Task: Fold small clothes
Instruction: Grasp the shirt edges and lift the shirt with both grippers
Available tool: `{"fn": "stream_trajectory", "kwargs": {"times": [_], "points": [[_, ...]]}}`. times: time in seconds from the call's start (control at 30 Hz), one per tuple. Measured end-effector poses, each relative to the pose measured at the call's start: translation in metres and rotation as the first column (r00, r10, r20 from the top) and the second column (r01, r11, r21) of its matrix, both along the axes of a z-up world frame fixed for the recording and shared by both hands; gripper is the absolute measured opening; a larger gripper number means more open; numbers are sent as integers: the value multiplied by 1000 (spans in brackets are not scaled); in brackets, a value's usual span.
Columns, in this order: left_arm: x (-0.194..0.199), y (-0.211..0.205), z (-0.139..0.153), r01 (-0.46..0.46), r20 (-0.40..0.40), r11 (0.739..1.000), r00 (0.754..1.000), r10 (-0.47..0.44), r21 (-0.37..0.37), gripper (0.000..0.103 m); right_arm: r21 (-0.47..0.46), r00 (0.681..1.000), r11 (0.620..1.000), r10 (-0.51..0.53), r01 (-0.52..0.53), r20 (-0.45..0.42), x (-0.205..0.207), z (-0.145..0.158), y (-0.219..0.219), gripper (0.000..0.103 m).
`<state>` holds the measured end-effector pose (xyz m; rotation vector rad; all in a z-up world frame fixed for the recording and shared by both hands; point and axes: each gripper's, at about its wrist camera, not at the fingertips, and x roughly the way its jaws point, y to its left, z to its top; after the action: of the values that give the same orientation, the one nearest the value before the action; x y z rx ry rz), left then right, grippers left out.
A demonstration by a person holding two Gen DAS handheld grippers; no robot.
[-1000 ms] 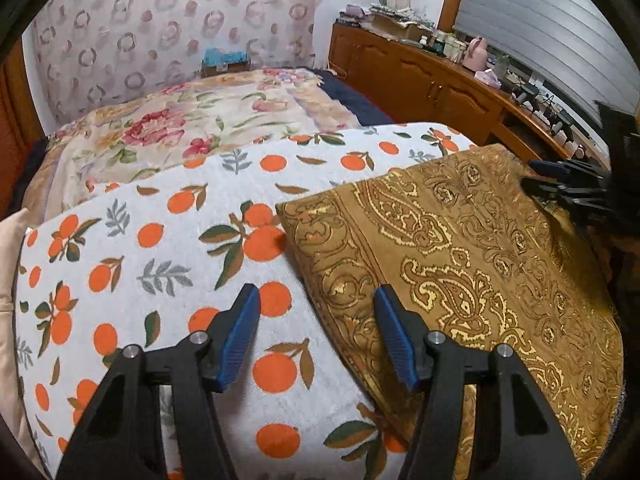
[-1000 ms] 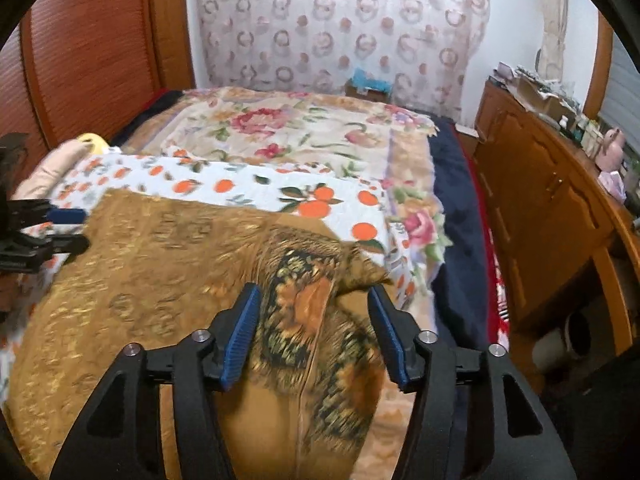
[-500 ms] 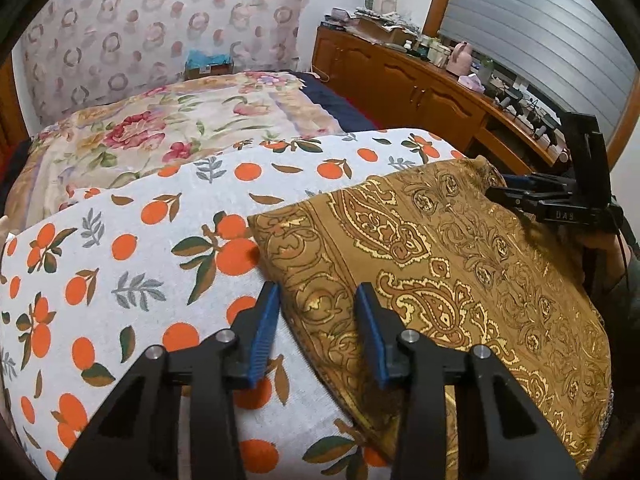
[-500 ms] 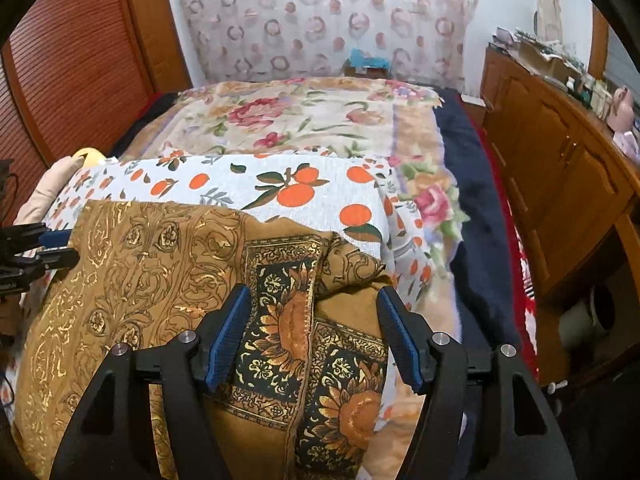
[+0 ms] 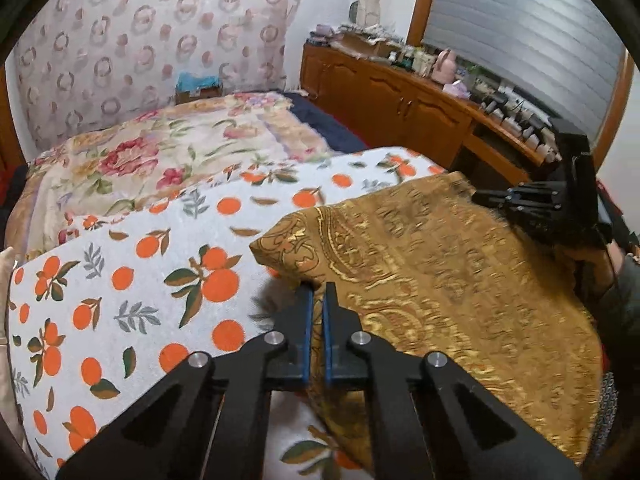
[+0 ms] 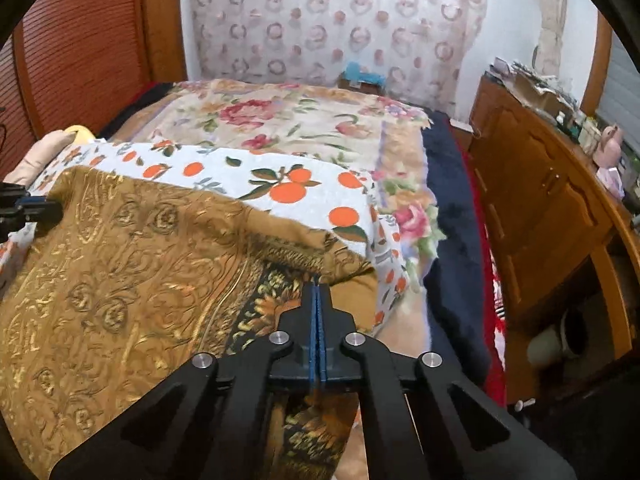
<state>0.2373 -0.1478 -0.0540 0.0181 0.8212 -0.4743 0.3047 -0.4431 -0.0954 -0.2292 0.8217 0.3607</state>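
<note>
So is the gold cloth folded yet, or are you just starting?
Just starting. Done: both grippers are clamped on the gold cloth, the left gripper at one edge, the right gripper at the other. In hand: those edges. Left: the cloth lies spread over the orange-print sheet, no fold showing.

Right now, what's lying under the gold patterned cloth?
The orange-print sheet shows under and beside the gold patterned cloth. What lies beneath the cloth's middle is covered.
</note>
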Motion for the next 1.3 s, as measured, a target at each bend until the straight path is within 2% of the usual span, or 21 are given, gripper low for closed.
{"fn": "stream_trajectory", "kwargs": {"times": [0.1,0.2,0.33,0.63,0.73,0.83,0.87,0.93,1.0,1.03,1.1,1.13,1.3], "points": [[-5,-1,11,1,28,1000,1000,-1,0,1,23,999,1000,7,-8,32,-8,11,2,0],[-3,-1,13,-2,25,1000,1000,2,4,1,18,998,999,-30,29,55,-7,19,2,2],[-1,1,10,-5,22,1000,1000,5,2,1,60,998,997,-58,57,7,9,14,-5,35],[1,1,2,-13,7,1000,1000,13,3,1,117,995,990,-65,74,-78,32,-7,-14,65],[2,-1,-4,-14,-9,1000,1000,14,14,1,175,990,981,-65,86,-123,36,-10,-24,67],[4,-1,-10,-18,-18,1000,1000,18,15,1,197,988,976,-65,93,-142,34,-11,-26,66],[3,-1,-10,-17,-17,1000,1000,17,12,1,196,988,977,-60,87,-140,35,-11,-27,62],[1,-1,-8,-9,-5,1000,1000,9,6,1,196,991,978,-39,64,-130,32,-9,-23,44],[-3,-3,-3,-4,14,1000,1000,4,6,1,156,994,987,-32,48,-104,26,-5,-17,37],[-6,-4,1,-2,26,1000,1000,2,0,1,133,995,990,-33,44,-89,23,-4,-14,21],[-10,-4,9,-1,46,1000,999,2,-19,1,118,998,993,-16,24,-69,18,0,-12,8],[-13,-5,14,0,57,1000,998,2,-28,1,104,998,994,-19,24,-55,14,2,-10,5],[-29,-5,36,15,114,998,993,-9,-57,1,93,999,995,-32,30,23,-5,20,-9,2]]}}
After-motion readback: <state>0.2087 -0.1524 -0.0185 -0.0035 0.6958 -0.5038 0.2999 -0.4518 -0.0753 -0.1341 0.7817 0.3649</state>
